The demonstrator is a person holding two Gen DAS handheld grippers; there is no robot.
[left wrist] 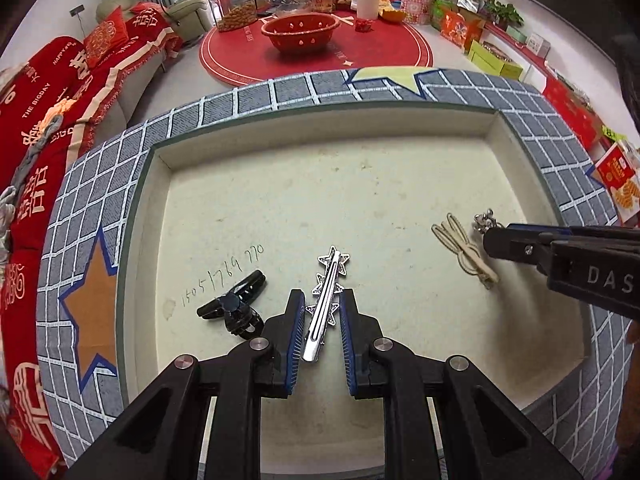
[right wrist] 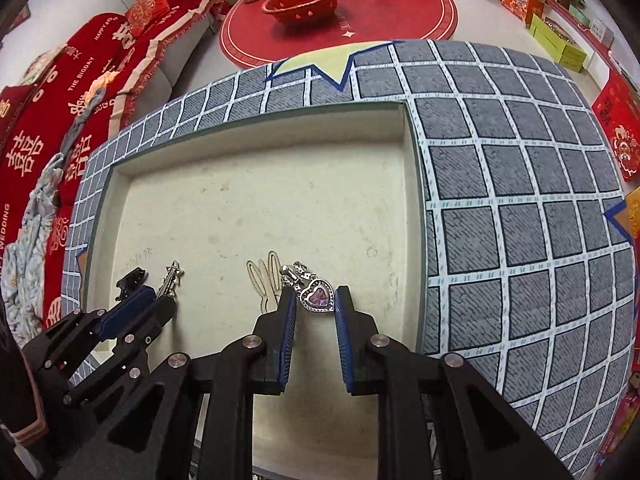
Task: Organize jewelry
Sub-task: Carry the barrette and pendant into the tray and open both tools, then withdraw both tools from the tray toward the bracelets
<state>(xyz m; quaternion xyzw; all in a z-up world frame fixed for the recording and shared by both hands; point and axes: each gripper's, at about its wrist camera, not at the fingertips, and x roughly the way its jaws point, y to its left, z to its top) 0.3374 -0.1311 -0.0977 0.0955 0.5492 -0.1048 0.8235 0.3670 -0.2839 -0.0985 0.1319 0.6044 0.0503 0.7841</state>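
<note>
The star hair clip (left wrist: pixel 326 304) is straddled by the unclosed left gripper (left wrist: pixel 322 300) at 6 o'clock in the tray (left wrist: pixel 360 124). The heart pendant (right wrist: pixel 319 296) is bracketed by the equally unclenched right gripper (right wrist: pixel 316 300). Both look light, stiff, slippery metal; the clip's probably best pinched mid-bar.

The star hair clip (left wrist: pixel 326 300), lower centre of the left wrist view, is bright polished metal. Left of it the claw clip (left wrist: pixel 234 306) is glossy black plastic. The tray (left wrist: pixel 360 184) floor looks matt, stained cream; the checked cloth (right wrist: pixel 520 200) looks woven and rough. The heart pendant (right wrist: pixel 318 298) glitters, silvery around a purple stone.
</note>
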